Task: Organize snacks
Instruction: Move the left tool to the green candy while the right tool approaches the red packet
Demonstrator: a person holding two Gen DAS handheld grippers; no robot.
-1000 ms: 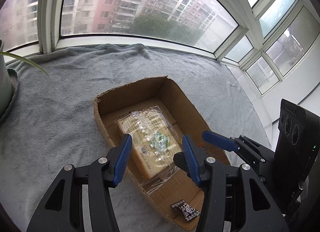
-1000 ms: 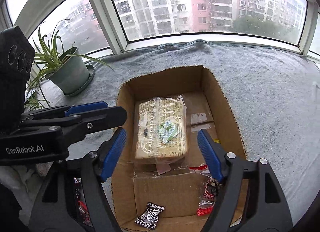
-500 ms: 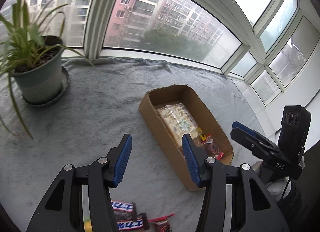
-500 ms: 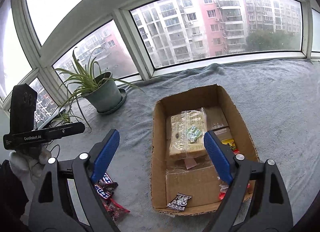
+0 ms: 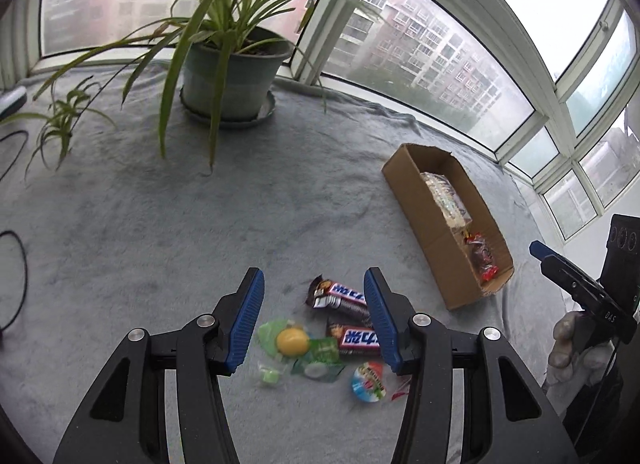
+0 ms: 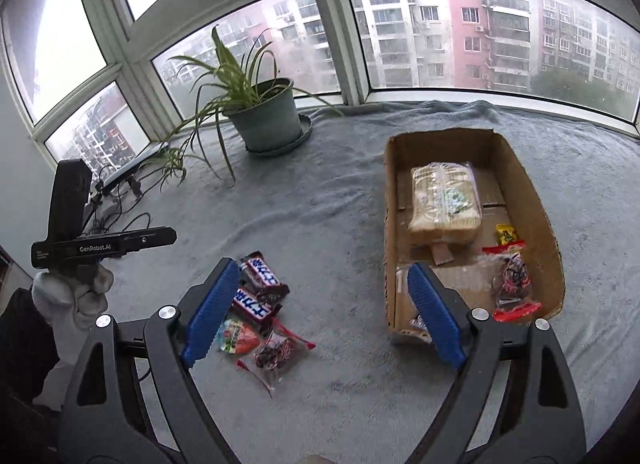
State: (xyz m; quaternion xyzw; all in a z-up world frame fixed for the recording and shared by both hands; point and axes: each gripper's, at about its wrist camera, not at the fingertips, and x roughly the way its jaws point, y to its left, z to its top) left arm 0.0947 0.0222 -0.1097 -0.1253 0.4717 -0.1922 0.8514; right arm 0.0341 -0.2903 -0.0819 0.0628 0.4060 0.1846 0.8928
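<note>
Left tool [image 5: 314, 318], angled downward, jaws spread and empty, above loose snacks [image 5: 344, 338] on the grey-covered tabletop [image 5: 160, 223]. Right tool [image 6: 320, 312], likewise tilted, jaws wide and empty, between those snacks and the cardboard box [image 6: 536, 199] holding packets.

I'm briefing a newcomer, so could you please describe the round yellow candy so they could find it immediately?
Start at the cardboard box on the grey blanket; a loose snack pile lies beside it. There, left of the two chocolate bars, sits the yellow candy in a clear green-edged wrapper, the pile's only yellow piece.
</note>
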